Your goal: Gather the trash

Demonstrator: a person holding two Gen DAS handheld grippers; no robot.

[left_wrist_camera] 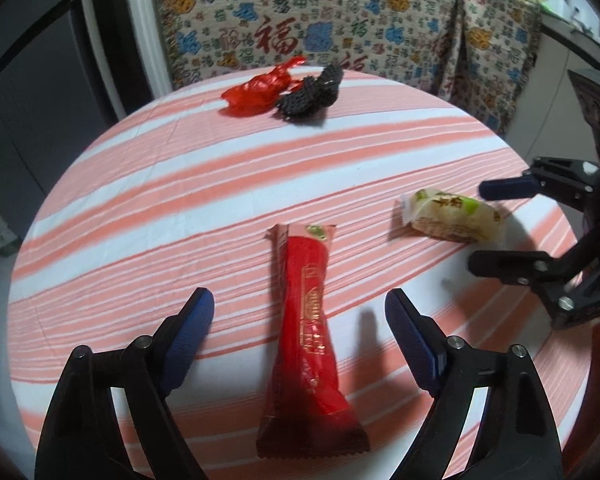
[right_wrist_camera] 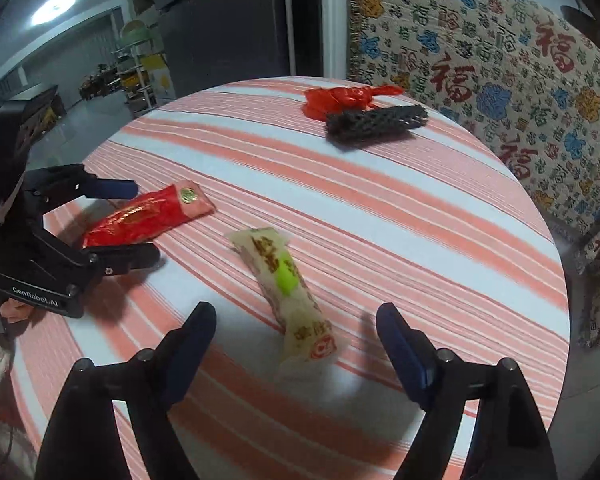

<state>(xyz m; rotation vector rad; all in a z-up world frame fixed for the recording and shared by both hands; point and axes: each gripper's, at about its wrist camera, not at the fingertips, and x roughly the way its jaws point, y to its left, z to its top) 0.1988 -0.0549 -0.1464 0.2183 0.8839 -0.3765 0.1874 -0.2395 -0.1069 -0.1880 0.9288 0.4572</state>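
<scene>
A long red snack wrapper [left_wrist_camera: 308, 320] lies flat on the striped tablecloth, between the fingers of my left gripper [left_wrist_camera: 299, 298]. The jaws are open and the blue pads stand clear of it on both sides. A pale wrapper with a green patch [right_wrist_camera: 288, 280] lies between the fingers of my right gripper [right_wrist_camera: 295, 312], which is also open and not touching it. At the far side of the table a crumpled red plastic bag [left_wrist_camera: 260, 92] rests against a black foam net [left_wrist_camera: 312, 96]. In each wrist view the other gripper appears beside its wrapper: right gripper [left_wrist_camera: 482, 226], left gripper [right_wrist_camera: 144, 222].
The round table [left_wrist_camera: 180, 184] wears a pink and white striped cloth. Behind it stands furniture draped in a patterned fabric [left_wrist_camera: 300, 20]. A grey fridge [right_wrist_camera: 228, 28] stands at the back left, and the table's edge drops off close by on the right [right_wrist_camera: 556, 320].
</scene>
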